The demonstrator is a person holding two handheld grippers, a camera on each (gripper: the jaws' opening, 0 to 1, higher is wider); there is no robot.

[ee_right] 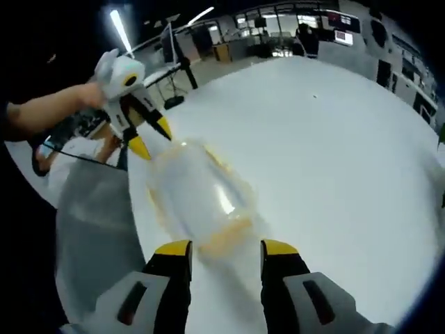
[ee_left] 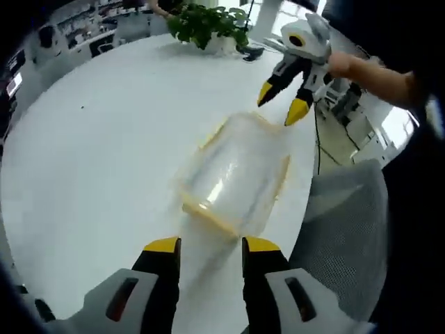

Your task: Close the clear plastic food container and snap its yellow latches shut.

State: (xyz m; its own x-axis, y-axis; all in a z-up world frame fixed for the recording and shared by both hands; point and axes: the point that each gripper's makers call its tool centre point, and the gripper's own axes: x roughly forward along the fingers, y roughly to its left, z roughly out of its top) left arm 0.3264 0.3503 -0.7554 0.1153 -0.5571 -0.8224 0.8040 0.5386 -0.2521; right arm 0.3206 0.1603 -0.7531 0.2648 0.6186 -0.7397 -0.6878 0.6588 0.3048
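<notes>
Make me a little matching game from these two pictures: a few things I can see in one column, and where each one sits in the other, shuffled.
Things:
1. clear container
2. potted plant
3. grey mesh chair
4. right claw

Places:
A. at the table's far edge
B. beside the table, off its edge
C. on the white table, between both claws
D. above the container's far end

Pairs: 1-C, 2-A, 3-B, 4-D

Clear, colourless plastic food container (ee_left: 235, 174) with yellow latches (ee_left: 208, 216) at frame centre on a plain white round table (ee_left: 104, 153); grey-and-black grippers with yellow jaw tips, left (ee_left: 211, 245) and right (ee_right: 227, 249); green-leaved plant (ee_left: 207, 22) at top.
</notes>
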